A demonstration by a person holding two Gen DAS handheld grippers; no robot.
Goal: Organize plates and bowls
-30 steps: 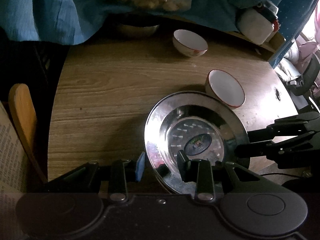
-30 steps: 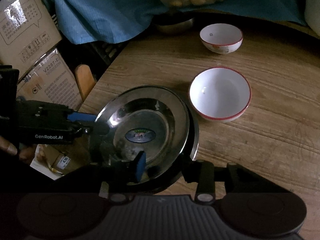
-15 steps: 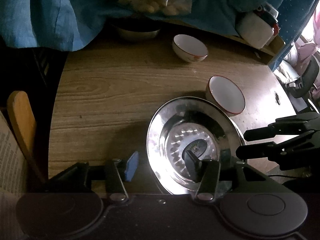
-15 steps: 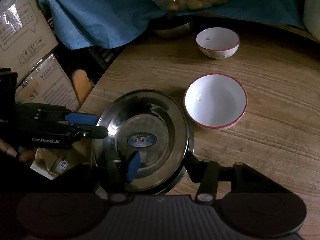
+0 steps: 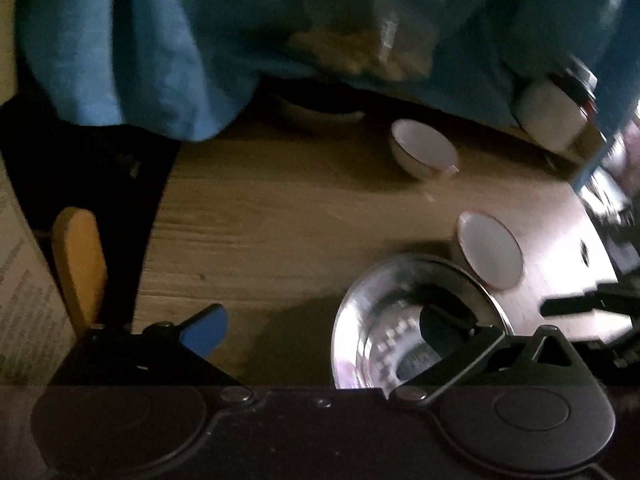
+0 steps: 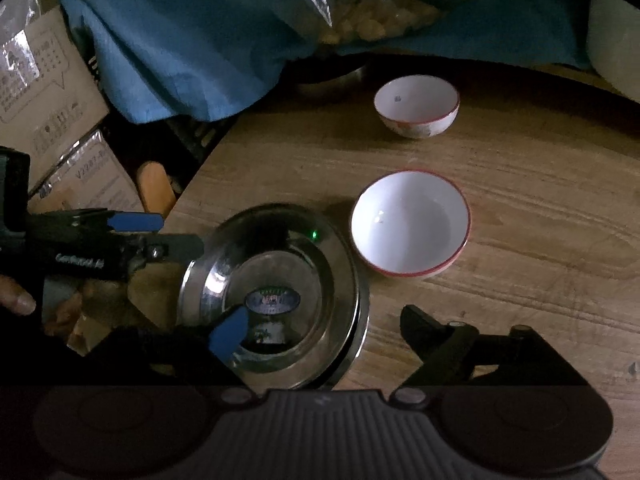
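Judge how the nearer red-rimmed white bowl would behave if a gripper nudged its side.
The red-rimmed bowl looks glazed and ceramic, so probably slippery and chippable. It sits upright on the wooden table, so it would likely slide rather than tip.

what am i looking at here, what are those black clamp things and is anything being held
No robot here: a person carries a hand-held gripper in each hand, each with a fisheye camera looking along its two fingers. One picture comes from the left hand-held gripper, the other from the right hand-held gripper; each also catches the other at its edge.

On the wooden table sit nested steel plates, a larger white bowl with a red rim beside them and a smaller white bowl farther back. Blue cloth hangs behind.

Nothing is held. Both sets of jaws are opening: one finger of each sits over the plates, the other outside the rim, without pressing on it.
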